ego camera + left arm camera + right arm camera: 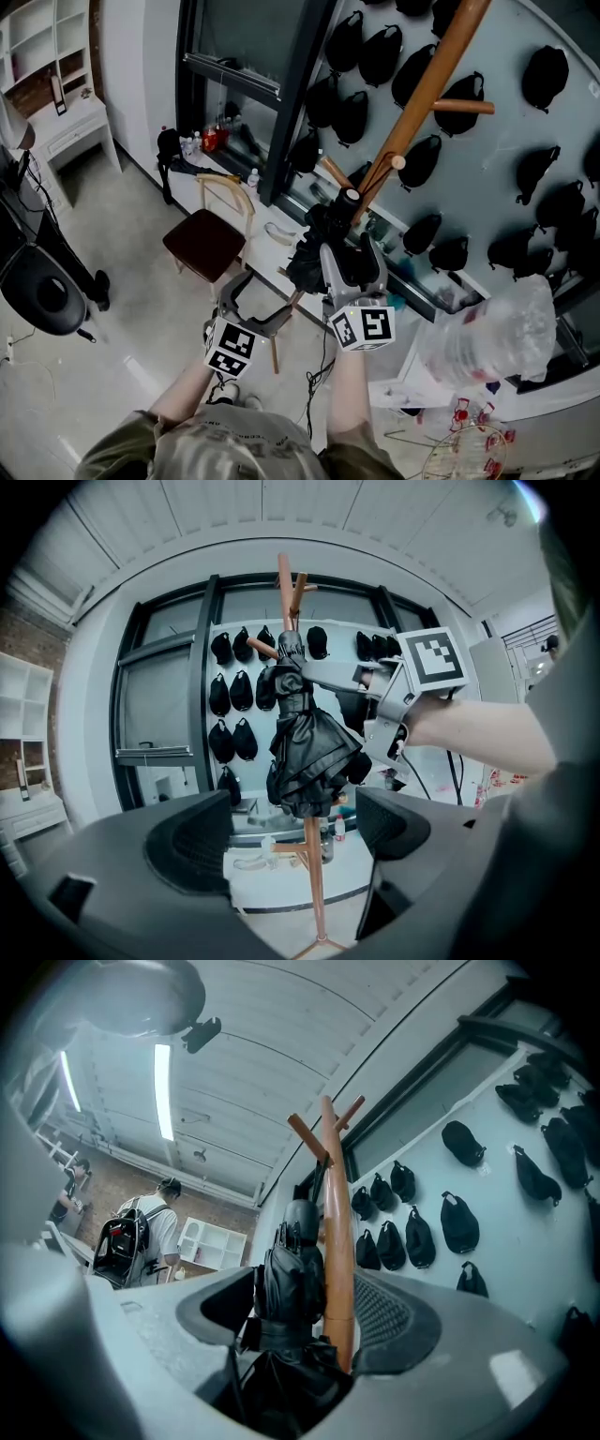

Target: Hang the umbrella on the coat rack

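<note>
Right claw [305, 1309], jaws apart around the umbrella [292, 1251] hanging beside the coat rack [336, 1185], should back out straight; left claw [292, 825] open, empty.

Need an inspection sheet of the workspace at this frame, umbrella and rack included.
Surface: grey floor.
Job's things: black umbrella, folded, hanging against the coat rack pole.
Clutter: chair; bottles on a low ledge; plastic bag.
Grippers: left gripper open, empty; right gripper open, jaws apart around the umbrella's top and the pole.
Cables: black cord on the floor.
Surroundings: caps on the wall; white shelf; person with a backpack behind.
</note>
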Demonstrator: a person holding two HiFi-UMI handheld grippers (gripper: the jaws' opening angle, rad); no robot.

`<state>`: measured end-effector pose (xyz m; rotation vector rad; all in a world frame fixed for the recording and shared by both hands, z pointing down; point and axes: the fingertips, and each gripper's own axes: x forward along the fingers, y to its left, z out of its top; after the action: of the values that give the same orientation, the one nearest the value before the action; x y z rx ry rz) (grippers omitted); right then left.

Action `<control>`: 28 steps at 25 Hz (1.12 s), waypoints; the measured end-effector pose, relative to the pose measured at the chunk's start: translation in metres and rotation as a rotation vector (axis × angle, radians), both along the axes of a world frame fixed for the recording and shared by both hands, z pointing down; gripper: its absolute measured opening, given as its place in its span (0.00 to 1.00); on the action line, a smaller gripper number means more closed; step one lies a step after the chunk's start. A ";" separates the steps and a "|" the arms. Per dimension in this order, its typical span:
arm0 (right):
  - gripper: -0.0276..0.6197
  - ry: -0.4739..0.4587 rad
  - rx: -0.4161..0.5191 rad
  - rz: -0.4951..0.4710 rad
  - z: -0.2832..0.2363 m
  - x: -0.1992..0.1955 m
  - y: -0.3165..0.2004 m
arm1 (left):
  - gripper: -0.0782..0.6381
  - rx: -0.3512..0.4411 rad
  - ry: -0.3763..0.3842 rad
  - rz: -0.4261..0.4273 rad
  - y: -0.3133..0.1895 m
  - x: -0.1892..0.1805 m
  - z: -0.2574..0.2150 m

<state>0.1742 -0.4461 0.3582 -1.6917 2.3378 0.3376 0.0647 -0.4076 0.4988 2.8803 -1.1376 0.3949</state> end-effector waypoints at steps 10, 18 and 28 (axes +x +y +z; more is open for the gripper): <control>0.54 -0.088 -0.026 0.052 0.022 0.021 0.058 | 0.70 0.062 0.040 -0.058 0.000 -0.002 -0.016; 0.54 -0.072 -0.070 0.129 0.041 0.022 0.094 | 0.69 0.185 0.131 -0.132 0.004 -0.018 -0.043; 0.30 -0.013 -0.083 0.181 0.044 0.015 0.116 | 0.29 0.334 0.228 -0.239 0.013 -0.031 -0.076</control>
<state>0.1894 -0.3297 0.4021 -1.9448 2.2232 0.2642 0.0333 -0.3950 0.4231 2.8951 -1.6095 -0.1427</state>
